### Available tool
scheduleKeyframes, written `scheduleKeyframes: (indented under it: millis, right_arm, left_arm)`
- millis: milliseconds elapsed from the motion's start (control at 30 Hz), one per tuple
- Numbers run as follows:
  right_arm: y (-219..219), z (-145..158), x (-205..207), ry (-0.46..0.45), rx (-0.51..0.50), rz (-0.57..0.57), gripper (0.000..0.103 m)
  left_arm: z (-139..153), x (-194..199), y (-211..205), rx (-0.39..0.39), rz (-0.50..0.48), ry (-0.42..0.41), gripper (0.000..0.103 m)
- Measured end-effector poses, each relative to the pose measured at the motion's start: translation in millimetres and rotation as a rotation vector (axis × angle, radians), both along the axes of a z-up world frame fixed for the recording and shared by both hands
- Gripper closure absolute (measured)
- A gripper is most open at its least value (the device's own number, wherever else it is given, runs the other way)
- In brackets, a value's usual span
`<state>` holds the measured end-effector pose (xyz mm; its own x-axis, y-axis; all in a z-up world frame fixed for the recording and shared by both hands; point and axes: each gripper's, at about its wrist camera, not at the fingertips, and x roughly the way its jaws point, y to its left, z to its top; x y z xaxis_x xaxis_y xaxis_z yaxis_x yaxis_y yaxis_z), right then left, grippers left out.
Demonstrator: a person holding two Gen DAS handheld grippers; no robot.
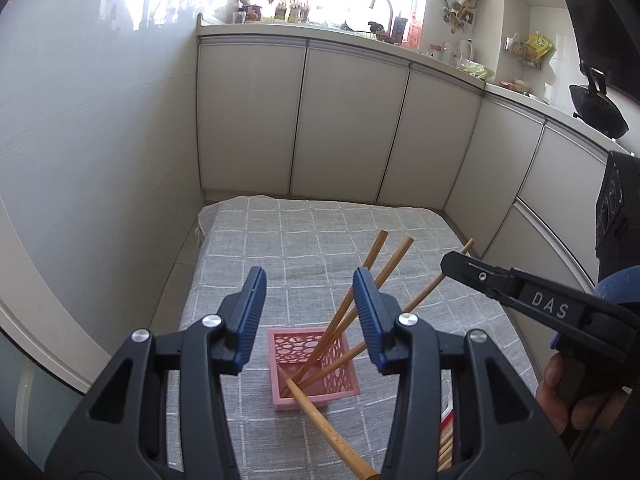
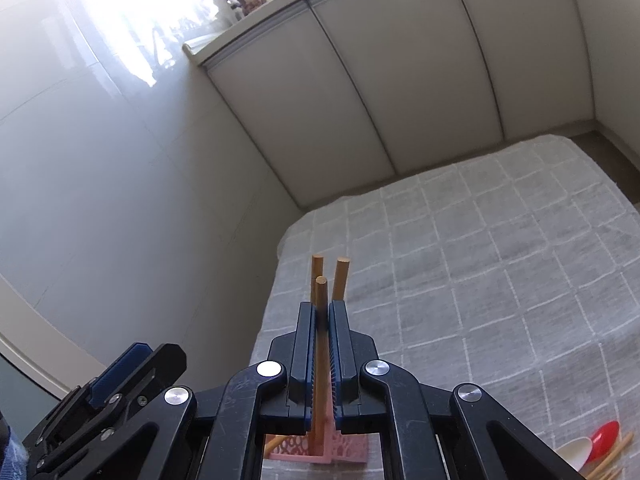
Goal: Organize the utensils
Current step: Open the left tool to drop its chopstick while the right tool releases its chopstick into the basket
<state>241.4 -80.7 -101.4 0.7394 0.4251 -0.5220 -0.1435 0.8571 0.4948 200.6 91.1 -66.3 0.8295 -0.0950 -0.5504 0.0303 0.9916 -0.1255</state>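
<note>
Chopsticks (image 1: pixel 352 304) lean in the pink holder (image 1: pixel 312 364); right tongs (image 2: pixel 321 312) pinch one chopstick (image 2: pixel 321 292), left tongs (image 1: pixel 310 304) gape empty above.

The far half of the grey checked tablecloth (image 1: pixel 320 232) lies bare up to the cabinet doors (image 1: pixel 352 120), leaving open room there. Nearer, the pink perforated holder (image 1: pixel 316 390) blocks the middle, its four bamboo chopsticks (image 1: pixel 360 288) fanning up and rightward plus one leaning toward the camera. The right gripper (image 1: pixel 450 264), closed on one chopstick (image 2: pixel 321 292), crowds the right side. Spoons (image 2: pixel 592 444) and loose chopsticks (image 2: pixel 612 456) occupy the near right corner. A wall (image 1: pixel 100 120) bounds the table's left edge.
</note>
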Motion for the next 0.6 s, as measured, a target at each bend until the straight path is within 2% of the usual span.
scheduleKeyframes:
  millis: [100,167,233,333,600]
  right_arm:
    - [-2,-2,2,0.008,0.013,0.001,0.091]
    - [-4,-2,2,0.015,0.018,0.006,0.084]
    - [-8,1,-1,0.01,0.026,0.006,0.064]
    - [-13,8,-6,-0.005,0.025,0.006,0.057]
    - [-34,31,-30,-0.021,-0.034,-0.005,0.041]
  left_arm:
    - [1,-2,6,-0.012,0.008,0.013,0.056]
    - [1,-3,8,-0.009,0.01,0.024,0.055]
    - [0,-5,9,0.003,0.016,0.036,0.053]
    - [2,-10,12,0.01,0.028,0.045,0.05]
    - [22,-33,15,0.0,0.041,0.017,0.033]
